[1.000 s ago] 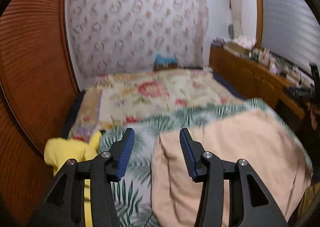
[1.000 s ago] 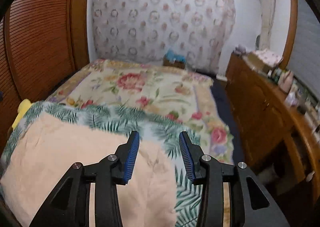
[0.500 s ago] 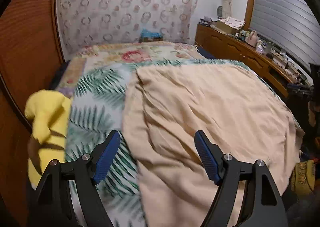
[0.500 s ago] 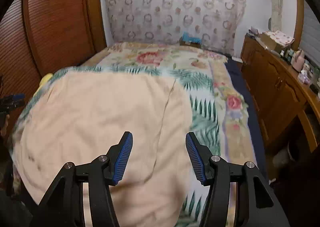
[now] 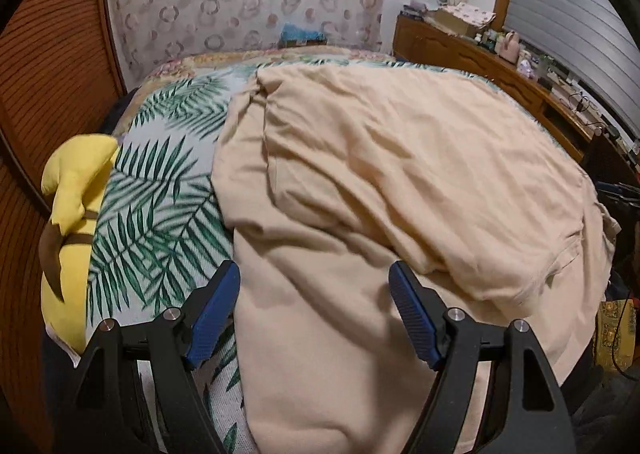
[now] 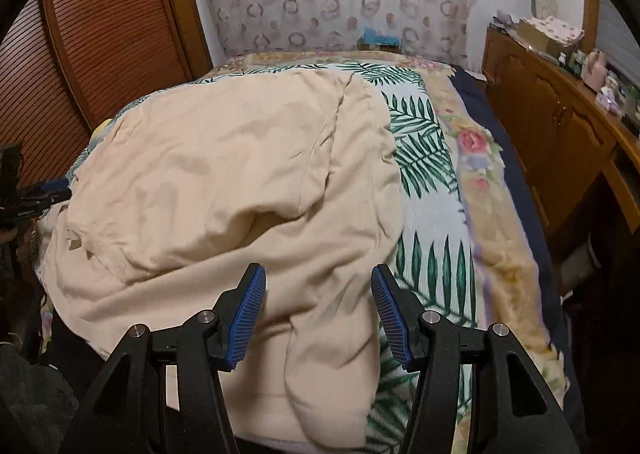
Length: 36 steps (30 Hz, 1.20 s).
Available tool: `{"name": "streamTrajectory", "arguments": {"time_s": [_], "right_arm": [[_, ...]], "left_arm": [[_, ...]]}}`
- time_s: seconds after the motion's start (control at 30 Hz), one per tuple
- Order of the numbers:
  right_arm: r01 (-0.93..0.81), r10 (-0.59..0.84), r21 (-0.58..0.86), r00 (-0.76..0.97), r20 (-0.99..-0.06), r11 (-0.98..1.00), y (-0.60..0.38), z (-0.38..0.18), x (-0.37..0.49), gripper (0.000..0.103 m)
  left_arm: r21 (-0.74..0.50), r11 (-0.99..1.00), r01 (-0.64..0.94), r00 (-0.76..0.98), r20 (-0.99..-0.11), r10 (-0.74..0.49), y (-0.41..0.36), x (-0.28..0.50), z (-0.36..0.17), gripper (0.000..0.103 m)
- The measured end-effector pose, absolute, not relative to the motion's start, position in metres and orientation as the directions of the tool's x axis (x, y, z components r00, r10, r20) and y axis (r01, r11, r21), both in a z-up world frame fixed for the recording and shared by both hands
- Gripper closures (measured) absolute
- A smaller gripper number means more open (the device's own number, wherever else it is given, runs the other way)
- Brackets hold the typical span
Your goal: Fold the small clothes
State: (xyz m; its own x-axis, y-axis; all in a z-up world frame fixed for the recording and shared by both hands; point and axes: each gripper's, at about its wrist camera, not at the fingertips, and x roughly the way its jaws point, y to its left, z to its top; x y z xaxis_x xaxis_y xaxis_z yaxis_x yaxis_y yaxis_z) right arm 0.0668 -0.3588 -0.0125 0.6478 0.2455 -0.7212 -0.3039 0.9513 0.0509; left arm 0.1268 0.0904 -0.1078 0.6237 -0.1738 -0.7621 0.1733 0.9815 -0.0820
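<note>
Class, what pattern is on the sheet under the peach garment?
Green palm leaves on white sheet, clearest in the left wrist view.

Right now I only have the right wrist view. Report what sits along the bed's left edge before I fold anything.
Observer: A yellow plush toy lies at the left edge, beside the peach garment but apart from it; the leaf-print sheet shows between them.
Operator: Give me the left gripper's state.
Observer: The left gripper is open and holds nothing; the garment's left side lies below its spread jaws.
</note>
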Motion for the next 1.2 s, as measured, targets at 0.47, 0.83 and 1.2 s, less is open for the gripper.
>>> {"name": "streamTrajectory", "arguments": {"time_s": [0.47, 0.83, 1.2], "right_arm": [[-0.301, 0.167, -0.039, 0.629, -0.759, 0.953, -0.354, -0.014, 0.041, 0.1], [-0.221, 0.161, 0.001, 0.71, -0.686, 0.975, -0.373, 0.008, 0.02, 0.062], [-0.286, 0.285, 0.102, 0.729, -0.622, 0.953, -0.342, 0.016, 0.06, 0.053]], "left_arm": [[-0.025, 0.988, 0.152, 0.64, -0.76, -0.118, 0.089, 0.121, -0.115, 0.016], [-0.026, 0.988, 0.151, 0.639, -0.76, -0.118, 0.089, 0.123, -0.116, 0.013], [-0.026, 0.988, 0.149, 0.64, -0.76, -0.116, 0.088, 0.122, -0.116, 0.012]]}}
